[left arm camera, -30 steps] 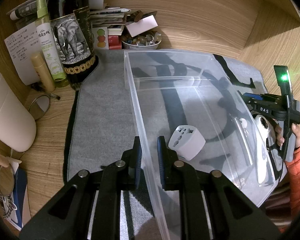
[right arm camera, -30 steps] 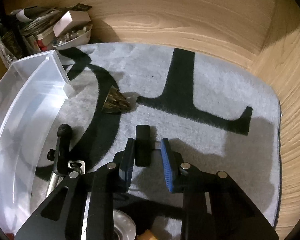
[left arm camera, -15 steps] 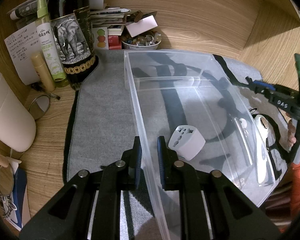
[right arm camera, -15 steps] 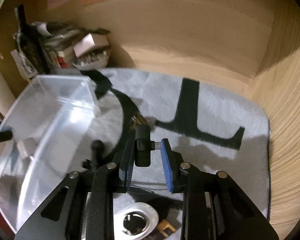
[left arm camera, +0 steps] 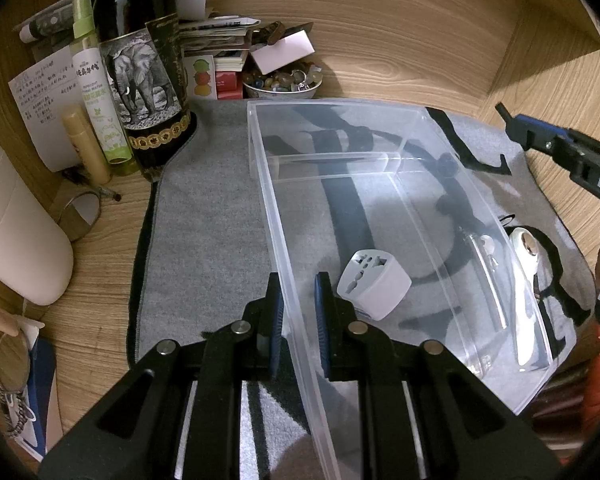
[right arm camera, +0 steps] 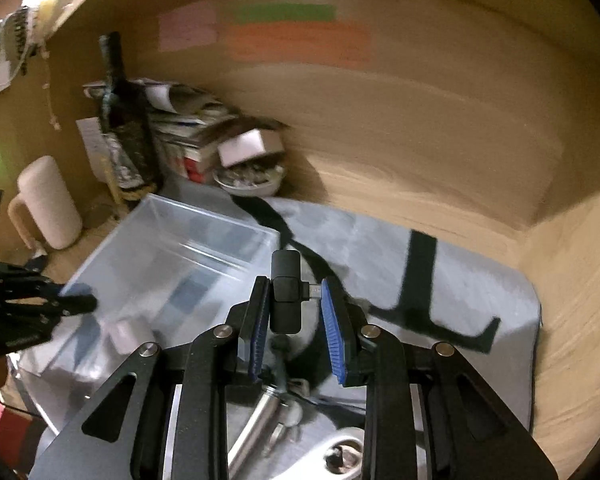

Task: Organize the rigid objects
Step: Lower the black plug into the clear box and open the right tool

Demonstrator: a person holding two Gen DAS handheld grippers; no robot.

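One elephant-label bottle (left arm camera: 140,80), "DAS" on right gripper (left arm camera: 596,182) — lettering cut off.

bin (left arm camera: 380,168): clear glossy plastic | mat (left arm camera: 204,216): grey matt cloth | desk (left arm camera: 400,40): wood grain

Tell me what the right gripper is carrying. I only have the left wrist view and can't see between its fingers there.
Observer: The right gripper is shut on a small black dongle, which stands upright between the pads.
Operator: Which way does its connector face?
Observer: The metal plug sticks out sideways, towards the blue pad on the right of the picture.
Operator: Anything lying beneath the fingers?
Observer: Yes. In the right wrist view a silver metal tool lies on the grey mat, low in the picture between the fingers and beside the clear plastic bin.
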